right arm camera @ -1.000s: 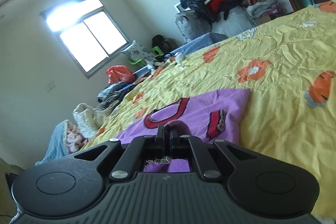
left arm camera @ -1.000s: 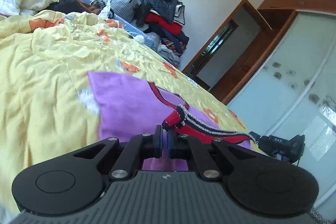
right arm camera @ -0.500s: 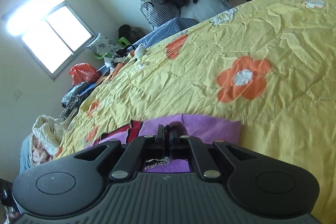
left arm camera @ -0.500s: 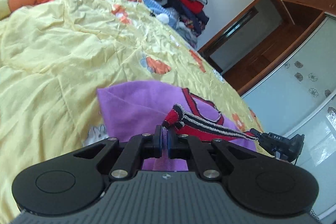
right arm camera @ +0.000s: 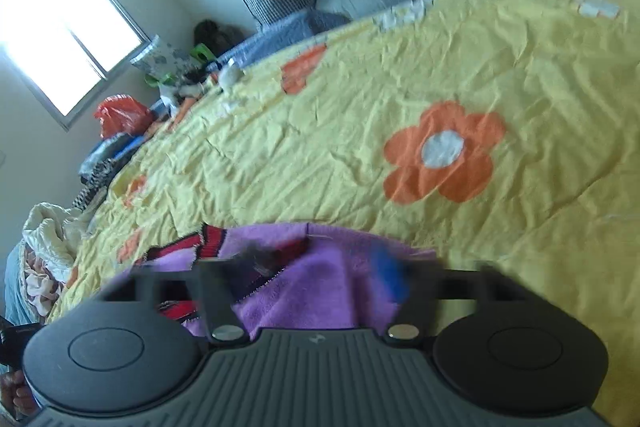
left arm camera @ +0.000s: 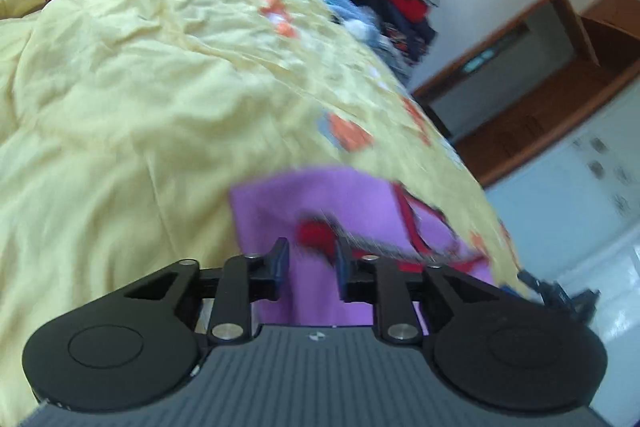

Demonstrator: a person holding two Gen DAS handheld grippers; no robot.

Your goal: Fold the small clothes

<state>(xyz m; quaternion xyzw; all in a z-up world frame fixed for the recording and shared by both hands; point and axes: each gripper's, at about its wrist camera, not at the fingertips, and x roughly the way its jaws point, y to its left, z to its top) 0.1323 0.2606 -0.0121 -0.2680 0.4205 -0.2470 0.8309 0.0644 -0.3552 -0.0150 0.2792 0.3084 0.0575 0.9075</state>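
Bed (right arm camera: 520, 75): yellow flowered quilt, carries purple garment (left arm camera: 320, 195).
Left hand-held gripper (left arm camera: 308, 263): released, jaws just opening; red cuff between, unpressed.
Right hand-held gripper (right arm camera: 316, 283): released, jaws just opened wide over the garment.

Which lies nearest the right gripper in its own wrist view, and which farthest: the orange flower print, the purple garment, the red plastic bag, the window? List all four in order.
1. Purple garment, right between the open fingers of the right gripper.
2. Orange flower print, on the yellow quilt, ahead and right.
3. Red plastic bag, past the bed's far left edge.
4. Window, on the wall, upper left.
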